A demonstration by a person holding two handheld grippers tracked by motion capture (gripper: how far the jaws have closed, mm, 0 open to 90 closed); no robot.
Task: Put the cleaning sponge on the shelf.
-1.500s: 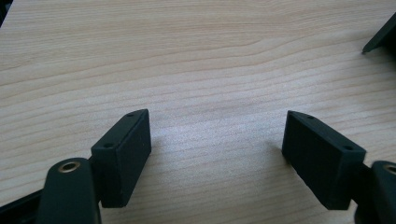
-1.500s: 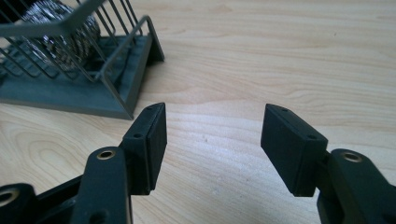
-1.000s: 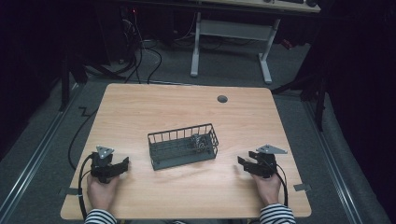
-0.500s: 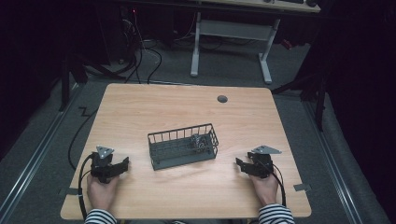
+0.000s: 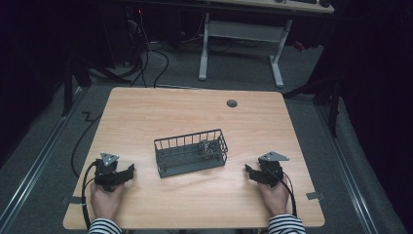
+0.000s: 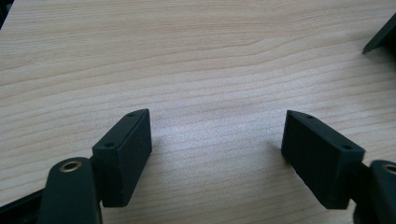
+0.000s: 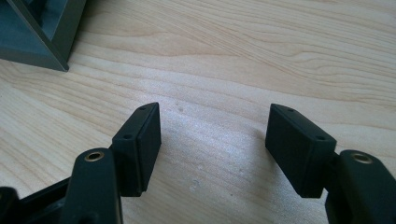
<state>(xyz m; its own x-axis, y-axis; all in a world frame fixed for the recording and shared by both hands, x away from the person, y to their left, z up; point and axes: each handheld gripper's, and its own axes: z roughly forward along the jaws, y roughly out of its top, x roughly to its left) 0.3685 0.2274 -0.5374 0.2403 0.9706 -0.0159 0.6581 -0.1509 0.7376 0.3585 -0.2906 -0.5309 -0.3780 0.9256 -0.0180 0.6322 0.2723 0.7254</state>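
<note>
— What lies under you on the left?

— My left gripper (image 5: 127, 171) rests near the counter's (image 5: 146, 112) near-left corner, held by my left hand (image 5: 105, 200). Its jaws are spread wide with bare pale woodgrain between them, pinching nothing. A black cable (image 5: 80, 148) runs off the counter's left edge down to the grey carpeted floor (image 5: 29, 161).

— And in the middle?

— A dark wire basket (image 5: 191, 152) sits on the counter, roughly between my two grippers and well apart from both. Something small and metallic lies in its right end; I cannot tell what it is. Farther back there is a round grey grommet (image 5: 232, 103) set in the wood.

— On the right?

— My right gripper (image 5: 249, 170) sits near the right edge, in my right hand (image 5: 274, 197). Its jaws are also spread, empty, and a corner of the basket shows at the top left of the right gripper view.

— And the room?

— It is dark. Beyond the counter stands a desk with white legs (image 5: 277, 63), with cables (image 5: 146, 53) tangled on the floor to its left.
</note>
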